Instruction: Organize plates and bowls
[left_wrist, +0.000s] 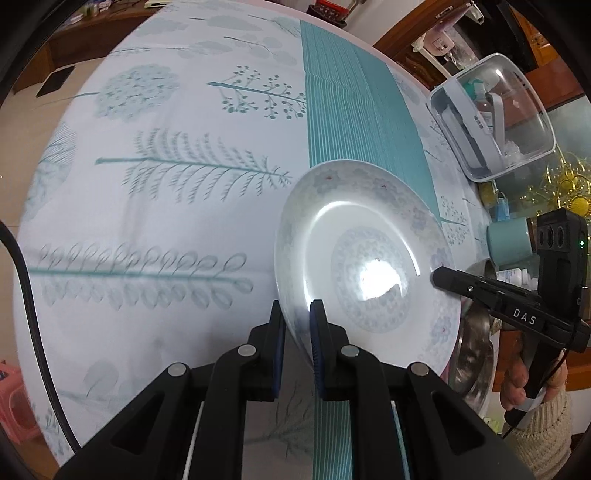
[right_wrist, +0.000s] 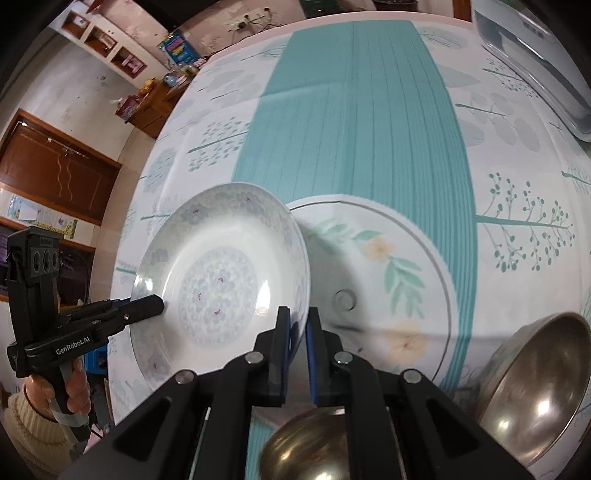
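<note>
I have both grippers clenched on opposite rims of the blue-patterned plate (right_wrist: 221, 280): the left gripper (left_wrist: 297, 332) pinches the near edge in its own view, the right gripper (right_wrist: 297, 332) the other side, so the glossy, shallow ceramic stays balanced, tilted above the counter (left_wrist: 166, 206). Just under it sits a larger floral plate (right_wrist: 399, 266), probably the stack base. Two steel bowls (right_wrist: 539, 387) gleam near my right. Farther off, a clear plastic box (left_wrist: 495, 118) rests on the printed cloth.
</note>
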